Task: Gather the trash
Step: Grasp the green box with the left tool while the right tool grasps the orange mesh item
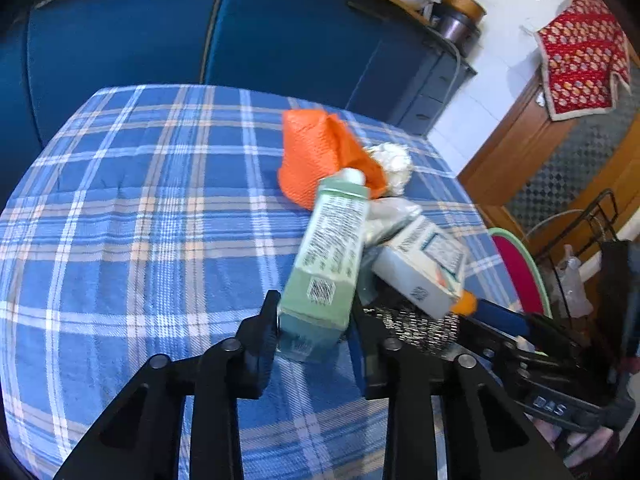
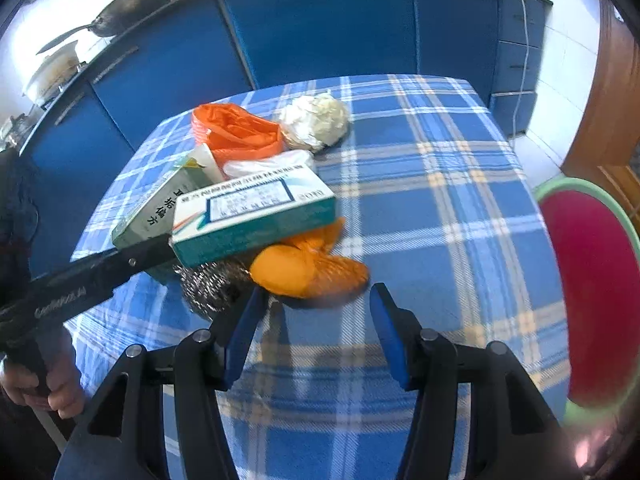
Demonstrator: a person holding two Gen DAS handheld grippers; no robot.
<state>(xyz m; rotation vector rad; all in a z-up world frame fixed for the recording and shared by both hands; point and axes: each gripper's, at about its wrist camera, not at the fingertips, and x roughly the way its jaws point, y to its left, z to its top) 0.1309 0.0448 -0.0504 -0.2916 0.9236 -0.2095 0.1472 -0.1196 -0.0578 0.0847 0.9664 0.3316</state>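
Left gripper pinches the green carton by its near end. Right gripper gapes wide and empty, just short of the orange mesh wad. The white box leans on the carton, probably unsupported; lifting the carton could tip it off the table.

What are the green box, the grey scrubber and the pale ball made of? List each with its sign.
Green box: printed cardboard, matte; flat faces, sharp folded edges, barcode.
Grey scrubber: likely steel wool, shiny; tangled glinting coils.
Pale ball: probably crumpled paper or foil; creased, faceted surface, slight sheen, so uncertain.
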